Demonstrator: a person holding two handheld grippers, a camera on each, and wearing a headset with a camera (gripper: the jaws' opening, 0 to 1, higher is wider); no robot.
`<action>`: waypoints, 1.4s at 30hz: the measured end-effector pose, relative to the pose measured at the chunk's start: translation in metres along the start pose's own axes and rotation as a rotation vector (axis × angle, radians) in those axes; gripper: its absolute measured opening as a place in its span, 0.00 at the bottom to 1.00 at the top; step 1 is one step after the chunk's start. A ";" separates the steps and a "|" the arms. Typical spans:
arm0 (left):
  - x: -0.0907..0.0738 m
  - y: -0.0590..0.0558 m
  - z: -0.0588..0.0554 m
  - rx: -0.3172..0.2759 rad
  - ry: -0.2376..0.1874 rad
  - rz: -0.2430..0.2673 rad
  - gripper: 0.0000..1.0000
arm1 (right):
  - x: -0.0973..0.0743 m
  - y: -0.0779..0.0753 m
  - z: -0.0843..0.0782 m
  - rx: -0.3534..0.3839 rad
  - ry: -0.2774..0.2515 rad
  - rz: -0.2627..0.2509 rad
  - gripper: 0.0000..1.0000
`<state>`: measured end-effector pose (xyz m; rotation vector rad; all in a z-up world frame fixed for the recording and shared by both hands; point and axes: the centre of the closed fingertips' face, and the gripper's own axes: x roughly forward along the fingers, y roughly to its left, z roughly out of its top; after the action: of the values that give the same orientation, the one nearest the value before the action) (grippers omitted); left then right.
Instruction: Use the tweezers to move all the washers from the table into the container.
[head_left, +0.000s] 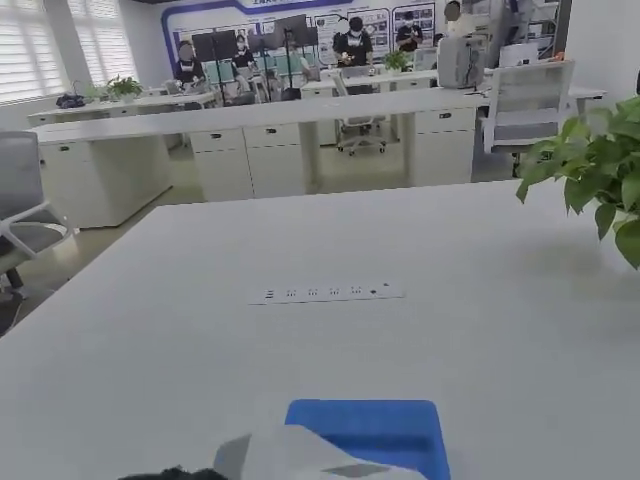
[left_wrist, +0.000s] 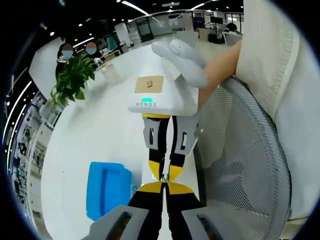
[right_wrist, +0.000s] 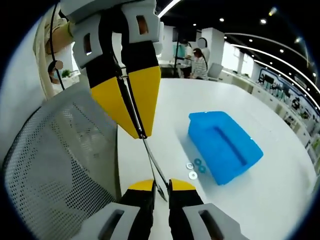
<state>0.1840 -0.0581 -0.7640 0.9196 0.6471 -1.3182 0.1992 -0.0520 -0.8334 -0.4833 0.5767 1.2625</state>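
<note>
Washers (right_wrist: 193, 175) lie in a small cluster on the white table (right_wrist: 280, 200), just beside the blue container (right_wrist: 225, 142) and outside it. My left gripper (right_wrist: 136, 131) is clamped tight on the tweezers (right_wrist: 152, 162), which run down between the jaws of my right gripper (right_wrist: 162, 189). Those jaws sit close on either side of the tweezers' end, but I cannot tell whether they pinch it. Both grippers hang by the table's edge, next to a mesh chair (right_wrist: 55, 165).

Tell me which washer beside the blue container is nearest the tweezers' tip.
The silvery washer lowest in the right gripper view, at the cluster's edge facing the tweezers; the other washers lie closer to the blue container.
</note>
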 end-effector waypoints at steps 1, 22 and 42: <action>0.000 0.003 0.000 -0.002 0.000 -0.003 0.00 | 0.000 -0.002 0.000 0.005 -0.003 -0.003 0.06; 0.009 0.027 0.003 0.017 0.041 -0.044 0.00 | 0.007 -0.024 0.003 0.057 -0.031 -0.047 0.06; 0.013 0.037 0.005 0.041 0.055 -0.059 0.00 | 0.004 -0.031 0.004 0.086 -0.055 -0.075 0.05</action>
<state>0.2215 -0.0691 -0.7651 0.9794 0.6959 -1.3672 0.2306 -0.0544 -0.8325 -0.3944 0.5595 1.1715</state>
